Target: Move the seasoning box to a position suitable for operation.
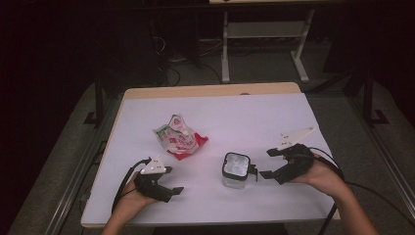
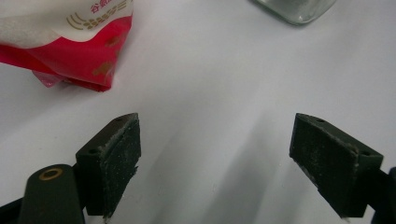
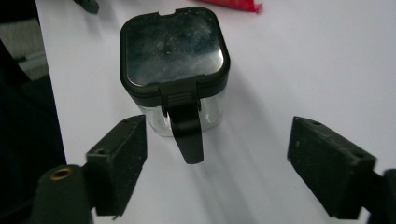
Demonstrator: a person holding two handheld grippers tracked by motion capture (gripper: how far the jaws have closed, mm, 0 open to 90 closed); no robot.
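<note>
A clear square jar (image 1: 237,169) with a black-rimmed lid stands on the white table (image 1: 254,112) near the front, right of centre. In the right gripper view the jar (image 3: 175,51) shows its black latch tab (image 3: 187,133) hanging toward the camera. My right gripper (image 1: 265,163) sits just right of the jar, open; its jaws (image 3: 219,163) flank the tab without touching it. A crumpled red and white snack bag (image 1: 178,137) lies left of centre. My left gripper (image 1: 174,179) rests at the front left, open and empty (image 2: 233,158), with the bag (image 2: 70,42) ahead.
The table's wooden far edge (image 1: 210,90) borders a dark floor with cables and a white desk frame (image 1: 225,49). The jar's bottom corner (image 2: 296,9) shows in the left gripper view. Bare white surface lies between the bag and the jar.
</note>
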